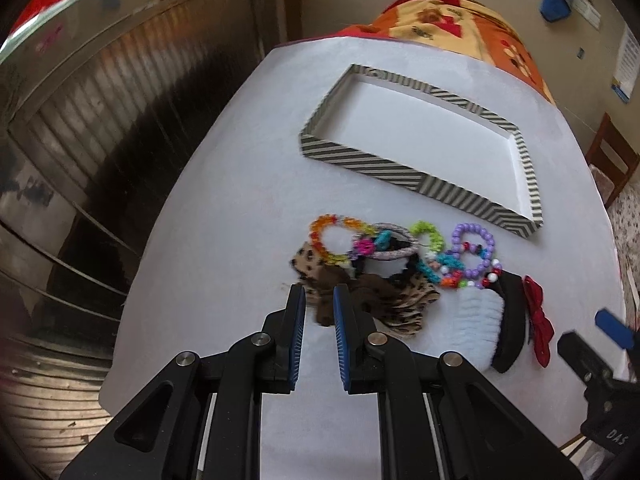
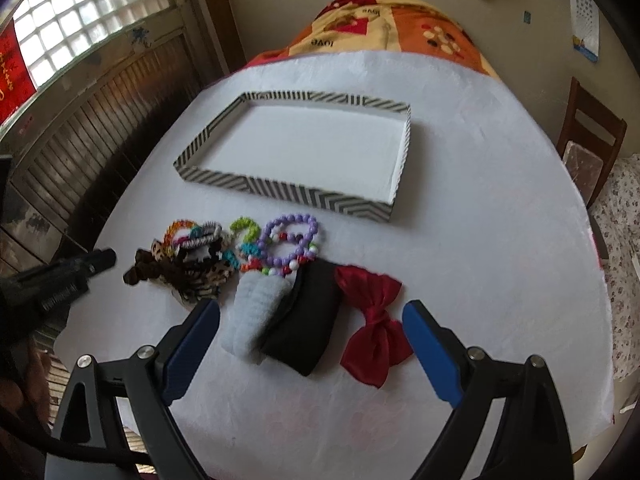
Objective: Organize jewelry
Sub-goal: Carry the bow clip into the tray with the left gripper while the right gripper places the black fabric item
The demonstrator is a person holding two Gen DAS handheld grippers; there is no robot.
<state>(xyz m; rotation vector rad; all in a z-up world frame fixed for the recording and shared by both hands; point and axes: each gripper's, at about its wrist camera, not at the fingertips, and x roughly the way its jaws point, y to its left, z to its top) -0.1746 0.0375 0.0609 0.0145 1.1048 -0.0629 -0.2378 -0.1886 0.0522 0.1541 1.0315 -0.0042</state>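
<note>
White cloth-covered table [image 2: 480, 184], wood-slatted wall upper left. Right gripper [image 2: 312, 320]: jaws wide apart, empty, straddling black band [image 2: 304, 320], pale blue scrunchie [image 2: 256, 312] and red bow [image 2: 372, 328] at lower centre, long axes along the fingers. Left gripper [image 1: 318, 300]: narrow gap, empty, at leopard scrunchie [image 1: 404, 304]. Striped tray [image 2: 280, 192], empty, lies beyond, upper centre. Right seems nearer.

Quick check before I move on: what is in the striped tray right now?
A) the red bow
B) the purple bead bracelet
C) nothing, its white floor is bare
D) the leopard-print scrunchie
C: the striped tray shows only its bare white floor in both wrist views, while the purple bead bracelet, red bow and leopard-print scrunchie all lie on the white table cover in front of it.
</note>
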